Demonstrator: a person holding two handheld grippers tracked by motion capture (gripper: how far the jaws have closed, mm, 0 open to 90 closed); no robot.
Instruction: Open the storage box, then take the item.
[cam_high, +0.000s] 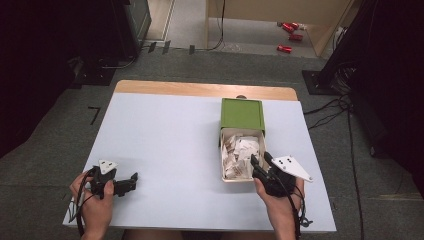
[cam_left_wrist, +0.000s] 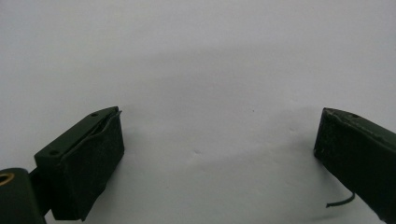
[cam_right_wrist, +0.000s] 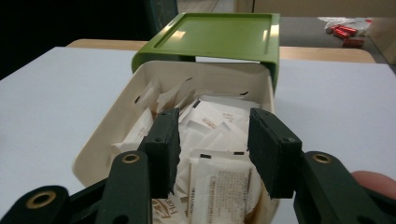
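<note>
high view: right tool (cam_high: 261, 161) open over near end of drawer (cam_high: 224, 176), packets (cam_right_wrist: 219, 179) between jaws, ungripped. drawer pulled out of green box (cam_high: 242, 114). left tool (cam_high: 131, 181) open on worktop (cam_high: 170, 145), well apart.

Packets (cam_high: 240, 152) in drawer (cam_high: 223, 160), under lid (cam_high: 242, 114)

The table (cam_high: 165, 145) has a pale blue-white top, and a strip of bare wood (cam_high: 200, 89) runs along its far edge. It stands on grey carpet (cam_high: 45, 130). Beyond the far right corner, several red cans (cam_high: 289, 31) lie on the floor beside a light wooden panel (cam_high: 280, 10). Black cables (cam_high: 330, 112) trail over the carpet off the right edge. A dark cabinet (cam_high: 132, 25) stands past the far left corner, with short dark tape marks (cam_high: 165, 47) near its foot.
</note>
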